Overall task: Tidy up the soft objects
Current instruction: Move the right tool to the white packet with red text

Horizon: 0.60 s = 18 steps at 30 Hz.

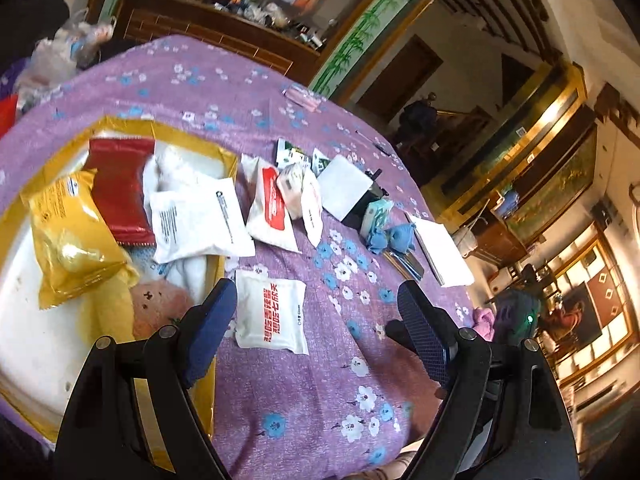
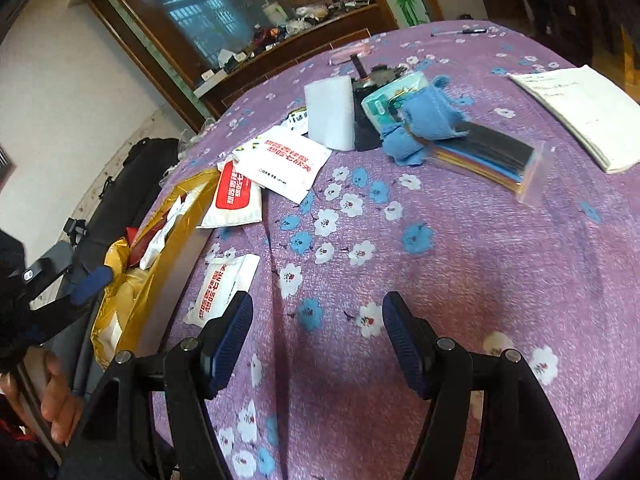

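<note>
A white tissue pack with red lettering [image 1: 272,316] [image 2: 222,288] lies on the purple flowered cloth [image 1: 320,392], just outside the gold box. My left gripper [image 1: 316,292] is open above the cloth, its left finger [image 1: 212,320] over the box's edge beside that pack. The right gripper [image 2: 318,308] is open and holds nothing, with the same pack just left of its left finger [image 2: 232,340]. The gold box [image 1: 120,124] [image 2: 160,240] holds a yellow packet [image 1: 72,240], a red packet [image 1: 120,188], a white packet [image 1: 200,220], white towelling and a pink plush [image 1: 160,304].
More white packs [image 1: 268,204] [image 2: 284,160] lie past the box. Beyond them are a white foam block [image 2: 330,112], a teal tissue packet [image 2: 384,104], a blue cloth [image 2: 424,124], a clear bag of coloured sheets [image 2: 488,156] and a notebook [image 2: 580,112]. A hand [image 2: 52,400] shows at lower left.
</note>
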Each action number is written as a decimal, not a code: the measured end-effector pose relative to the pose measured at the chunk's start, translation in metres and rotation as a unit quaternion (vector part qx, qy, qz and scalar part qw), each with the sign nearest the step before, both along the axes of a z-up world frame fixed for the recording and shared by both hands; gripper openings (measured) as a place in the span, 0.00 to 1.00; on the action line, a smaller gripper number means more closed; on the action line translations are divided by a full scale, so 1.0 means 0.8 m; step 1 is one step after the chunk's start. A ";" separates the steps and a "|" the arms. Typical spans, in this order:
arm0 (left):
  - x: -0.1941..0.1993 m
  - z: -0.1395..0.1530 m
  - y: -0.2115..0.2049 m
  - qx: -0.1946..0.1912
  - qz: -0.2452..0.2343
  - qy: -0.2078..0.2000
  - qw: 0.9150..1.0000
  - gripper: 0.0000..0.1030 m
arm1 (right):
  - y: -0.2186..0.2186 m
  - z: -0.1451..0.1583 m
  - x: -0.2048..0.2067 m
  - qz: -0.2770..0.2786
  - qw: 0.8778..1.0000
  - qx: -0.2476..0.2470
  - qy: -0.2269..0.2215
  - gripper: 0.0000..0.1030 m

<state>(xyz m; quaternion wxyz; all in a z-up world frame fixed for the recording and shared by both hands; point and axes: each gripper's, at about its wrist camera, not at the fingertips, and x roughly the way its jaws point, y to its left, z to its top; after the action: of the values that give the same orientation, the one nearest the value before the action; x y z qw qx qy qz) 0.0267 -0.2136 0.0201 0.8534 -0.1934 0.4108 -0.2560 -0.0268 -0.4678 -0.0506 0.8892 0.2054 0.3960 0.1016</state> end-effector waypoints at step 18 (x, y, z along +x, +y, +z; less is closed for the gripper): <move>-0.002 0.013 0.065 0.023 0.058 -0.019 0.998 0.81 | 0.124 -0.012 0.069 0.102 0.994 -0.009 0.036 0.65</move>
<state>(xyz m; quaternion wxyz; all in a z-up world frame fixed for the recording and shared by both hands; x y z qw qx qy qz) 0.0252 -0.1613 0.0303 0.8786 -0.1925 0.3883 -0.2005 0.0282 -0.3689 -0.0599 0.8611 0.1594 0.4477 0.1807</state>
